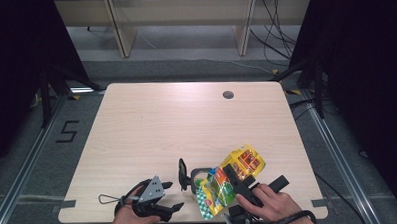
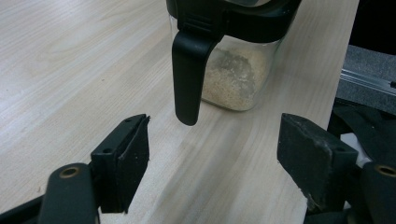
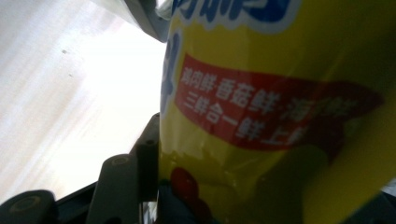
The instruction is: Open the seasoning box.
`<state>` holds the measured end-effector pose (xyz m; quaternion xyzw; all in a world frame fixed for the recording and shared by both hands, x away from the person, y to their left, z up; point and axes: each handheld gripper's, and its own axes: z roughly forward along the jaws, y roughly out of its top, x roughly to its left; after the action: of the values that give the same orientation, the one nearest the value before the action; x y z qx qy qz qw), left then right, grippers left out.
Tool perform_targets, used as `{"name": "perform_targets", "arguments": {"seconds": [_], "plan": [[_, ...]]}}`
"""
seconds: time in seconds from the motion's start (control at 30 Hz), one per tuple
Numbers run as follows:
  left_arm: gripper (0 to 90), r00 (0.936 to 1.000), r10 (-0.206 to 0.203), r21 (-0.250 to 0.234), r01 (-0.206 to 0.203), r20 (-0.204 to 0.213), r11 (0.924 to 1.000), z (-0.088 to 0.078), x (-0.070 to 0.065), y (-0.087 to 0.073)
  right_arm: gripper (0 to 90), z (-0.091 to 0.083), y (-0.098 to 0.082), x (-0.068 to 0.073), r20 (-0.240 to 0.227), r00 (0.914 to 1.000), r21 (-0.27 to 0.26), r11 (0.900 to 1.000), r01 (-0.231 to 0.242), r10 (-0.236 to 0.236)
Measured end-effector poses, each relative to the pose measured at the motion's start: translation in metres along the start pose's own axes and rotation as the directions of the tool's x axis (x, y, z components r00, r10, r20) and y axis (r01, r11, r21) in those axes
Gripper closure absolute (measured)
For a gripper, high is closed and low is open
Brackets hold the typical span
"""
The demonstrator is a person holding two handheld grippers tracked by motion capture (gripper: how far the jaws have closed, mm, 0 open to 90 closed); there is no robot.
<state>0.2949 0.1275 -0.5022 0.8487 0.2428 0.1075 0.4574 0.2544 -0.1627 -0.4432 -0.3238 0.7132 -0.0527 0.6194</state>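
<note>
Now | right gripper (image 1: 237, 178) clamped on yellow seasoning bag (image 1: 229, 181), tilted over clear jar (image 2: 236, 70) near worktop's (image 1: 152, 128) front edge | left gripper (image 2: 212, 154) jaws apart, jar's handle (image 2: 187, 79) just ahead, untouched

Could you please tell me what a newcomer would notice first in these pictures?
The bright yellow plastic packet stands out, clamped in the right tool near the table's front edge. Just left of it stands a clear container with a black lid and beige granules, with the left tool open before its handle.
</note>
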Motion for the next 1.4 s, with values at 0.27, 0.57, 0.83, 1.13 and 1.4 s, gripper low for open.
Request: {"name": "perform_targets", "arguments": {"seconds": [0.27, 0.57, 0.83, 1.13, 1.4], "plan": [[25.0, 1.0000, -0.001, -0.002, 0.001, 0.000, 1.0000, 0.000, 0.000, -0.001, 47.5, 0.000, -0.008, -0.001, -0.007, 1.0000, 0.030, 1.000, 0.004, -0.003], [25.0, 1.0000, 0.001, -0.005, -0.001, -0.003, 1.0000, 0.000, 0.001, 0.000, 47.8, -0.002, 0.001, -0.002, -0.003, 0.9998, 0.001, 1.000, 0.017, -0.017], [25.0, 1.0000, 0.002, 0.003, -0.002, -0.001, 1.0000, 0.000, 0.000, 0.000, 47.8, 0.000, -0.007, 0.000, -0.020, 0.9997, 0.027, 1.000, 0.013, -0.012], [25.0, 0.9998, 0.017, 0.023, -0.017, -0.002, 0.9996, -0.001, 0.002, 0.000, 47.8, -0.002, -0.008, -0.002, -0.022, 0.9997, 0.028, 1.000, 0.013, -0.012], [25.0, 0.9999, 0.008, -0.001, -0.008, -0.008, 1.0000, 0.001, 0.000, -0.001, 47.9, -0.002, 0.002, -0.003, -0.013, 0.9999, 0.000, 1.000, 0.005, -0.005]]}}
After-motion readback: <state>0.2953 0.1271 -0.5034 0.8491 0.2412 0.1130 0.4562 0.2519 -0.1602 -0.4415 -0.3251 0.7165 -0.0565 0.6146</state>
